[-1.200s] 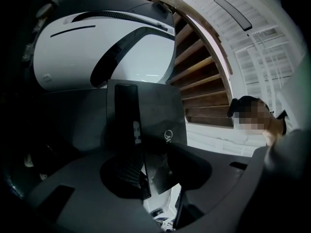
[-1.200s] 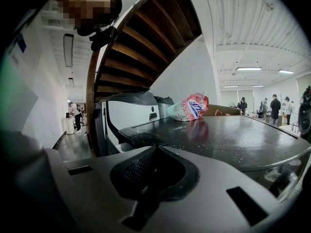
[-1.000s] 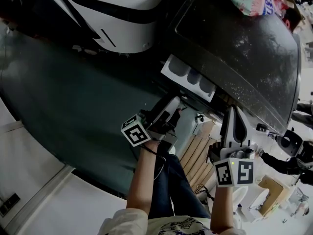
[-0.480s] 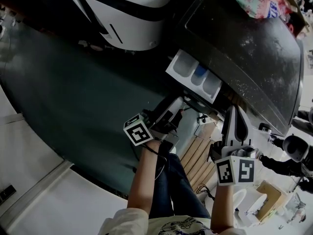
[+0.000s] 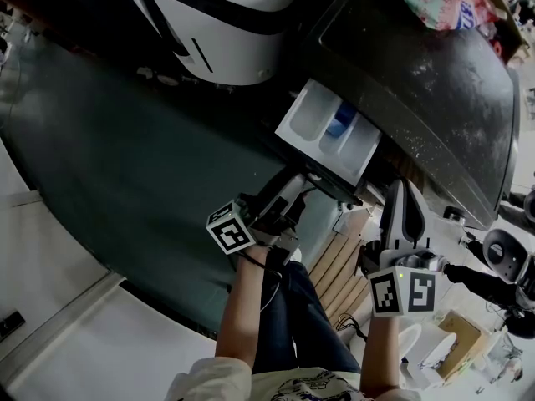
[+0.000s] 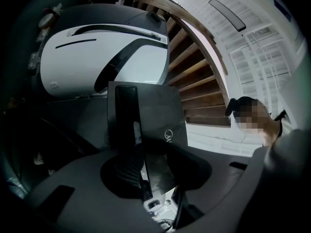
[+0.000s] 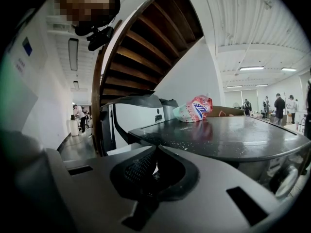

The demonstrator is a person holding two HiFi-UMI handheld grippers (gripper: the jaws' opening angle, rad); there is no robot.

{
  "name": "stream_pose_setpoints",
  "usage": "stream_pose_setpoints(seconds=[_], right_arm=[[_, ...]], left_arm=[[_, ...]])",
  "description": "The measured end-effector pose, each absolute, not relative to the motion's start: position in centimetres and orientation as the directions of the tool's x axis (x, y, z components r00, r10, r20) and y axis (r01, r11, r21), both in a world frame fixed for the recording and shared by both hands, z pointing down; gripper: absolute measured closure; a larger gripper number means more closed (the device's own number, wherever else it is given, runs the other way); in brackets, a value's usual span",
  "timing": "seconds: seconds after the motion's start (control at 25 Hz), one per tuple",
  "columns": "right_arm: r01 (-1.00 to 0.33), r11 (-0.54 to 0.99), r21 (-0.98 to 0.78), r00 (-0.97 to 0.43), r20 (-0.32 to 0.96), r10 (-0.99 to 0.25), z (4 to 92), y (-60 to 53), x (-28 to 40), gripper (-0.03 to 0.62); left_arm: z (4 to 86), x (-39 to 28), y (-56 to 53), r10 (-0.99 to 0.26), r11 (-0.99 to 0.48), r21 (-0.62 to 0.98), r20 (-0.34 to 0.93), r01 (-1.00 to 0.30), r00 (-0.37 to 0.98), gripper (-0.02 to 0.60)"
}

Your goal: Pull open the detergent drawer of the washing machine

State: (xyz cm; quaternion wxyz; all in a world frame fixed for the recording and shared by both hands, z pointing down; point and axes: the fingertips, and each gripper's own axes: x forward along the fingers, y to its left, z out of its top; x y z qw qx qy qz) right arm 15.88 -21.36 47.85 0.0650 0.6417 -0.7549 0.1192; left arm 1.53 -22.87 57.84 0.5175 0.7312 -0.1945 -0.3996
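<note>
The washing machine [image 5: 418, 82] has a dark speckled top. Its white detergent drawer [image 5: 313, 119] stands pulled out, showing three compartments, the middle one with blue in it. My left gripper [image 5: 292, 189] is shut on the drawer's dark front panel [image 6: 158, 120], which rises between the jaws in the left gripper view. My right gripper [image 5: 401, 211] hovers to the right of the drawer, below the machine's front edge. Its jaws meet with nothing between them, and its own view looks across the machine's top [image 7: 228, 135].
A white appliance with a black stripe [image 5: 217, 23] stands left of the machine. A colourful bag [image 5: 439, 2] lies on the machine's top. Wooden slats [image 5: 334, 266] and my jeans-clad legs are below the drawer. A curved wooden staircase [image 7: 141, 47] rises behind.
The drawer has slid further out of the machine, showing more of its compartments. My left gripper came back toward me with the front panel. The right gripper stayed put.
</note>
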Motion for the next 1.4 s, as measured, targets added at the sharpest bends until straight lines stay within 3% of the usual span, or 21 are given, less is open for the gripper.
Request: stream_pose_setpoints(seconds=[1.2,1.4], right_arm=[[-0.977,0.176,-0.117,-0.200,0.244,-0.949,47.8,-18.6,14.6,0.579],[-0.977,0.180,-0.117,-0.203,0.234,-0.951,47.1,-18.7,14.4,0.572]], left_arm=[[58.6,-0.6,-19.0,-0.740,-0.368,0.928,-0.334,0.065,0.584,0.425],[58.5,-1.3,-19.2,-0.758,-0.352,0.935,-0.309,0.038,0.574,0.359]])
